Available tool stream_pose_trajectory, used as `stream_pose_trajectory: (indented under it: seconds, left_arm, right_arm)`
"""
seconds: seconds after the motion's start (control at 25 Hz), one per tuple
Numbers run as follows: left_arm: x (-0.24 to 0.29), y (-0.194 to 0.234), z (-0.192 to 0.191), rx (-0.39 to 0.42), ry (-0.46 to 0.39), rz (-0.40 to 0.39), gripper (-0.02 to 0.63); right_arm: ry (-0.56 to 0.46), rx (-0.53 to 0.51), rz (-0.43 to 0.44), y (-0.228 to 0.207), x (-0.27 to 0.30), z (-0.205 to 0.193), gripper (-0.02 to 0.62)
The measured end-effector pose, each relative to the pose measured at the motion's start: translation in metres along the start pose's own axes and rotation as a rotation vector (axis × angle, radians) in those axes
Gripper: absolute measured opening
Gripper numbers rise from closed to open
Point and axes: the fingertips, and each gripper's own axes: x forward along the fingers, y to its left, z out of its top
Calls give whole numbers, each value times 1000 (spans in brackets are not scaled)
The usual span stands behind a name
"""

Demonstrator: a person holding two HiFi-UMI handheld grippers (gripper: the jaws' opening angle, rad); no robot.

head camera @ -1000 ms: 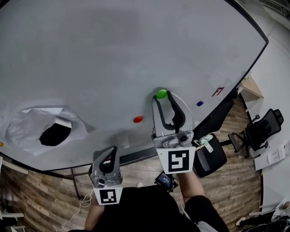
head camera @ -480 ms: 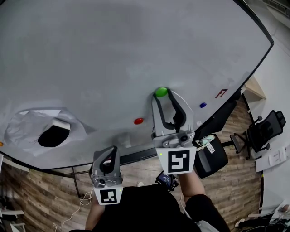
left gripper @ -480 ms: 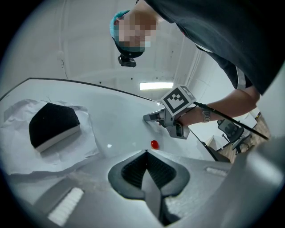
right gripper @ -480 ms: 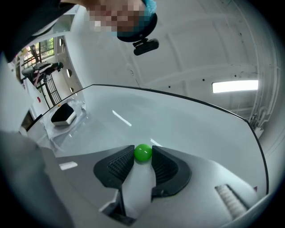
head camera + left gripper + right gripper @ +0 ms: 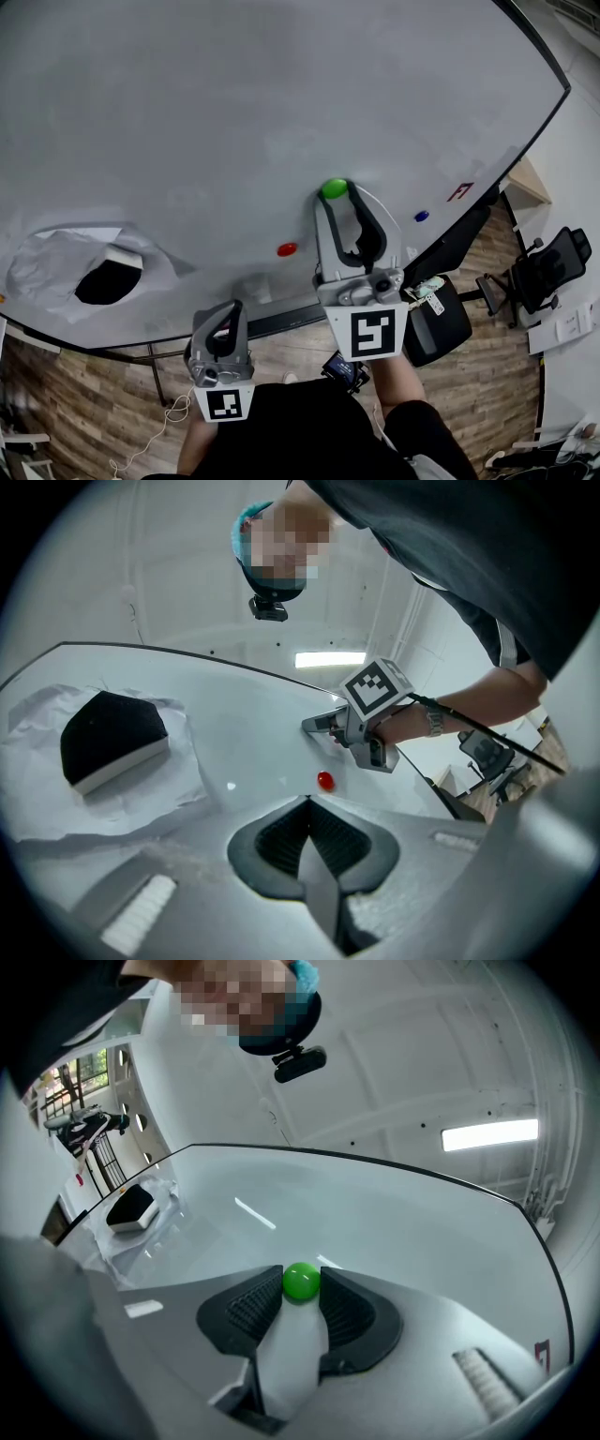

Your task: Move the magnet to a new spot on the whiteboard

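Note:
A small green magnet (image 5: 334,187) sits on the big whiteboard (image 5: 234,103), right of its middle. My right gripper (image 5: 337,197) is shut on it, and the right gripper view shows the green magnet (image 5: 301,1281) pinched between the two ribbed pads (image 5: 251,1305). My left gripper (image 5: 232,310) hangs lower left near the board's bottom edge, shut with nothing in it. In the left gripper view its closed jaws (image 5: 307,808) point at the board, just short of a red magnet (image 5: 325,780).
On the board there are also a red magnet (image 5: 287,249), a blue magnet (image 5: 421,216), a red mark (image 5: 459,191), and a black eraser (image 5: 108,281) lying on crumpled paper (image 5: 42,272). Office chairs (image 5: 544,267) stand on the wooden floor at the right.
My right gripper has edged the green magnet slightly up the board, away from the red magnet. The left gripper has stayed where it was.

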Motion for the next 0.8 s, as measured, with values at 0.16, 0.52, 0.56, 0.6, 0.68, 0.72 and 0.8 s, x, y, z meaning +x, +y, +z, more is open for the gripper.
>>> stream_pose_trajectory:
  seconds: [0.16, 0.52, 0.56, 0.6, 0.68, 0.72, 0.8]
  left_arm:
    - [0, 1, -1, 0, 0, 2, 2]
    - [-2, 2, 0, 0, 6, 5, 2]
    - [-3, 2, 0, 0, 6, 5, 2]
    - [-4, 2, 0, -1, 5, 4, 2]
    - [-5, 1, 1, -3, 5, 3, 2]
    - [-5, 1, 1, -4, 4, 2, 2]
    - [-6, 0, 2, -5, 1, -1, 2]
  right_arm:
    - [-9, 3, -2, 0, 0, 1, 129]
    - [-11, 5, -2, 0, -2, 3, 159]
    - [-6, 5, 3, 1, -3, 3, 167]
    - [0, 5, 6, 1, -4, 2, 169]
    - [2, 7, 6, 2, -6, 3, 169]
    - [3, 8, 4, 2, -7, 3, 169]
    - [6, 17, 2, 2, -10, 4, 160]
